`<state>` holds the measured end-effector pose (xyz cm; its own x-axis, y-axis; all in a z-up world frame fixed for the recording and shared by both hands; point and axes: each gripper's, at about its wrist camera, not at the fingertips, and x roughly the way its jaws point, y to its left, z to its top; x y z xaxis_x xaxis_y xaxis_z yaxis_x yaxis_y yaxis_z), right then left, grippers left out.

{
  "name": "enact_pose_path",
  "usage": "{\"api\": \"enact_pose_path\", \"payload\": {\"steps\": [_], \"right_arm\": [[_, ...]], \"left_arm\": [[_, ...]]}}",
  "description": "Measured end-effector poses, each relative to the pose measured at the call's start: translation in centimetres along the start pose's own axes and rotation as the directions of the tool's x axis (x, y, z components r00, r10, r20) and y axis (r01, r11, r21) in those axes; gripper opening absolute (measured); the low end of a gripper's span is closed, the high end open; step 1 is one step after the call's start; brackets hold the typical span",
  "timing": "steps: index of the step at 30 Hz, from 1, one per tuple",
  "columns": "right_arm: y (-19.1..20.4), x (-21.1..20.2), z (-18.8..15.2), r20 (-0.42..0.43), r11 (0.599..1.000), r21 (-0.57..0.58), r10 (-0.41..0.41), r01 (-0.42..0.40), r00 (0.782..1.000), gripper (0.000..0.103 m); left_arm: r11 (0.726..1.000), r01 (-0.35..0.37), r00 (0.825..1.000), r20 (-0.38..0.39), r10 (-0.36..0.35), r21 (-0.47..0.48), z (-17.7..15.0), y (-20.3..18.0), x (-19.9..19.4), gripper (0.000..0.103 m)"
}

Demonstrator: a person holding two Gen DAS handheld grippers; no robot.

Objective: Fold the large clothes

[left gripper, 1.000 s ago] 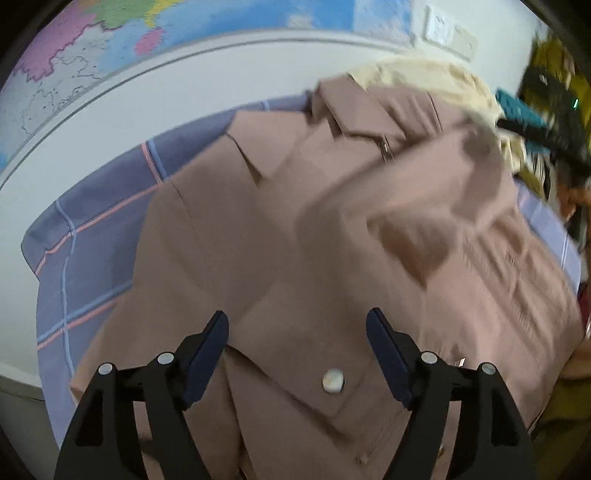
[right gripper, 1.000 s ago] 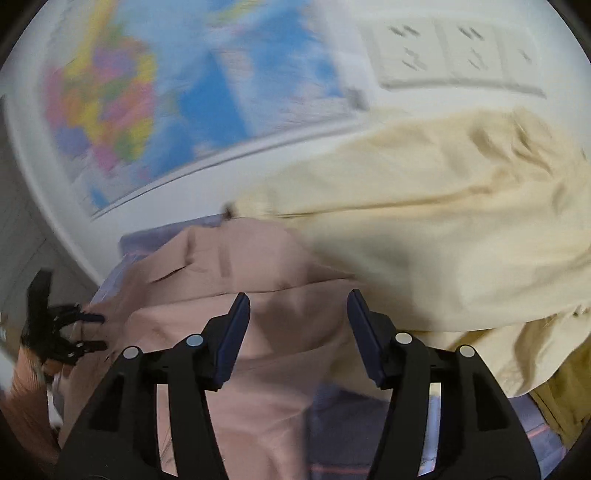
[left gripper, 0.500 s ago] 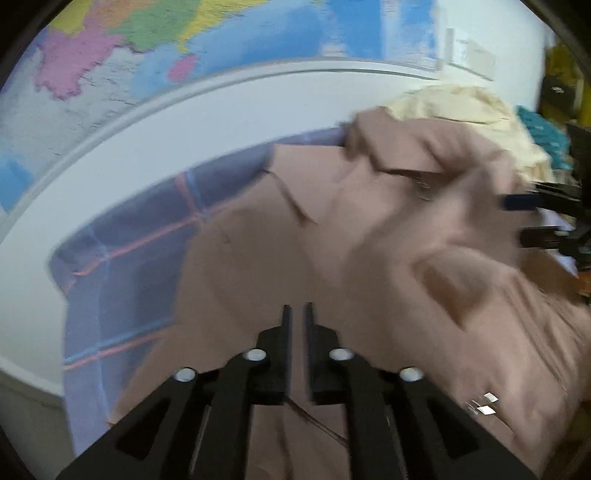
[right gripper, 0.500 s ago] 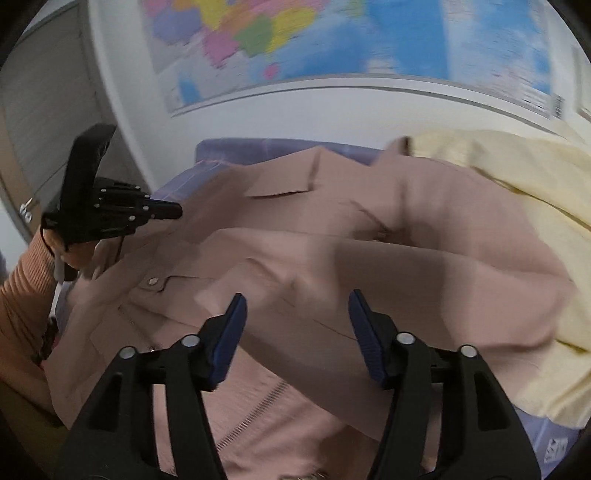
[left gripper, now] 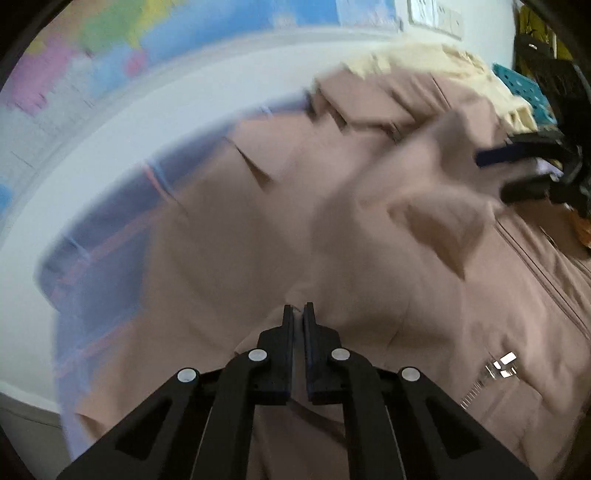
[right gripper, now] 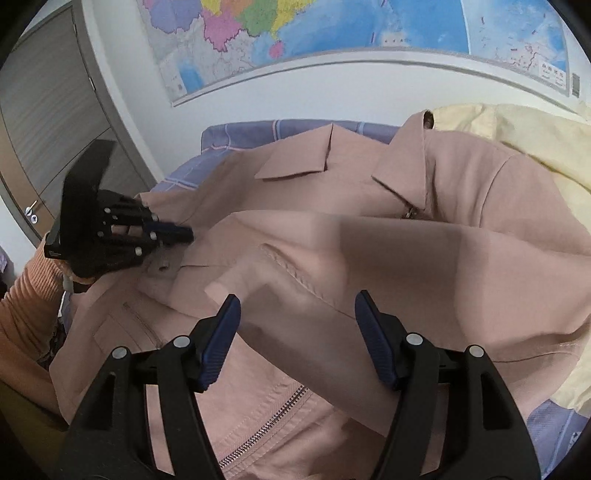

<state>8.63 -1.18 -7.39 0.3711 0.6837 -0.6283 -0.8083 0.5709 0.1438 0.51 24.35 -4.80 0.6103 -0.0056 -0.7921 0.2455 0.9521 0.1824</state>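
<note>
A large dusty-pink zip jacket lies spread on a purple plaid sheet, one sleeve folded across its chest. My left gripper is shut, a small fold of the jacket pinched at its tips. The right wrist view shows that gripper at the jacket's left side, on a cuff-like flap. My right gripper stands open just above the folded sleeve, nothing pressed between its blue pads. In the blurred left wrist view it hovers at the right edge.
A pale yellow garment lies heaped against the jacket's far right. A wall map hangs behind the bed and a grey door stands at left. An orange sleeve holds the left gripper. A teal basket sits at the far right.
The left jaws went from wide open to shut on jacket fabric. The right gripper swung left from the yellow garment to above the pink sleeve, then held still.
</note>
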Motion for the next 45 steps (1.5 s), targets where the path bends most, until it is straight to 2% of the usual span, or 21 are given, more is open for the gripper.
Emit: {"api": "enact_pose_path", "payload": {"steps": [4, 5, 7, 12, 14, 15, 18, 20, 21, 23, 27, 29, 32, 33, 34, 36, 38, 40, 41, 44, 45], "right_arm": [[-0.3, -0.2, 0.5, 0.020, 1.000, 0.011, -0.006, 0.006, 1.000, 0.064], [-0.4, -0.2, 0.6, 0.023, 1.000, 0.015, -0.010, 0.010, 1.000, 0.065], [-0.6, 0.0, 0.5, 0.020, 1.000, 0.028, -0.003, 0.003, 1.000, 0.065], [-0.5, 1.0, 0.2, -0.013, 1.000, 0.027, -0.008, 0.009, 1.000, 0.065], [-0.4, 1.5, 0.3, -0.027, 1.000, 0.027, -0.007, 0.008, 1.000, 0.065], [-0.3, 1.9, 0.4, -0.033, 1.000, 0.025, -0.005, 0.005, 0.999, 0.065], [0.3, 3.5, 0.9, -0.063, 1.000, -0.003, -0.007, 0.006, 0.998, 0.065], [0.2, 5.2, 1.2, -0.100, 1.000, -0.002, -0.029, 0.029, 0.995, 0.065], [0.0, 5.6, 1.2, -0.108, 0.999, -0.004, -0.041, 0.041, 0.993, 0.062], [-0.6, 6.0, 1.4, -0.104, 0.996, 0.000, -0.086, 0.087, 0.991, 0.060], [-1.3, 5.4, 1.3, -0.100, 0.996, 0.054, -0.069, 0.075, 0.993, 0.063], [-0.4, 4.8, 1.1, -0.105, 0.998, 0.050, -0.043, 0.049, 0.994, 0.064], [2.8, 3.7, 1.3, -0.096, 0.994, 0.003, 0.105, -0.105, 0.990, 0.064], [4.0, 3.5, 1.5, -0.097, 0.989, -0.021, 0.143, -0.146, 0.985, 0.065], [6.0, 3.4, 1.7, -0.101, 0.975, -0.056, 0.210, -0.216, 0.973, 0.065], [9.5, 3.8, 2.1, -0.120, 0.939, -0.111, 0.312, -0.325, 0.942, 0.067], [13.7, 5.3, 2.4, -0.167, 0.884, -0.152, 0.417, -0.442, 0.893, 0.068], [17.4, 7.5, 2.4, -0.223, 0.848, -0.198, 0.449, -0.491, 0.865, 0.068], [18.6, 8.4, 2.4, -0.245, 0.838, -0.212, 0.453, -0.503, 0.857, 0.069], [22.2, 11.9, 2.2, -0.326, 0.799, -0.205, 0.489, -0.565, 0.809, 0.072], [23.2, 13.3, 2.1, -0.346, 0.798, -0.196, 0.488, -0.570, 0.801, 0.071]], "left_arm": [[0.999, -0.004, 0.999, 0.040, 0.006, -0.046, 1.1, 1.6, -1.3, 0.004], [0.998, -0.030, 0.999, 0.041, 0.032, -0.049, 1.4, 1.7, -1.3, 0.004], [0.996, -0.078, 0.997, 0.023, 0.080, -0.053, 1.4, 2.1, -0.9, 0.005], [0.992, -0.108, 0.994, -0.021, 0.107, -0.071, 0.8, 2.9, 0.9, 0.007], [0.985, -0.156, 0.988, -0.028, 0.154, -0.071, 0.8, 3.0, 1.6, 0.007], [0.982, -0.171, 0.985, -0.027, 0.169, -0.081, 1.0, 3.2, 1.8, 0.012], [0.982, -0.125, 0.992, -0.018, 0.123, -0.141, 1.0, 4.8, 0.6, 0.053], [0.979, -0.103, 0.994, 0.023, 0.109, -0.173, 0.8, 5.8, -1.2, 0.053], [0.974, -0.119, 0.990, 0.047, 0.130, -0.191, 0.3, 6.4, -2.6, 0.055], [0.966, -0.125, 0.988, 0.062, 0.142, -0.228, -0.7, 7.3, -4.6, 0.065], [0.957, -0.154, 0.987, 0.011, 0.162, -0.245, -4.3, 7.8, -6.8, 0.072], [0.955, -0.170, 0.985, -0.029, 0.168, -0.243, -6.1, 7.4, -7.0, 0.072], [0.954, -0.169, 0.986, -0.058, 0.159, -0.247, -8.1, 7.0, -6.7, 0.072], [0.952, -0.175, 0.984, -0.061, 0.165, -0.250, -8.6, 6.9, -6.7, 0.070], [0.950, -0.163, 0.986, -0.061, 0.153, -0.268, -9.1, 7.0, -6.7, 0.060], [0.940, -0.136, 0.991, -0.061, 0.123, -0.312, -9.6, 7.7, -6.9, 0.050], [0.926, -0.124, 0.992, -0.044, 0.116, -0.357, -9.8, 8.3, -7.4, 0.050], [0.913, -0.124, 0.992, -0.014, 0.128, -0.389, -10.0, 8.9, -8.5, 0.058], [0.907, -0.129, 0.990, 0.005, 0.143, -0.401, -10.0, 9.1, -9.3, 0.059], [0.895, -0.135, 0.985, 0.042, 0.168, -0.425, -10.2, 9.7, -11.2, 0.061], [0.894, -0.135, 0.984, 0.047, 0.171, -0.427, -10.2, 9.8, -11.5, 0.061]]}}
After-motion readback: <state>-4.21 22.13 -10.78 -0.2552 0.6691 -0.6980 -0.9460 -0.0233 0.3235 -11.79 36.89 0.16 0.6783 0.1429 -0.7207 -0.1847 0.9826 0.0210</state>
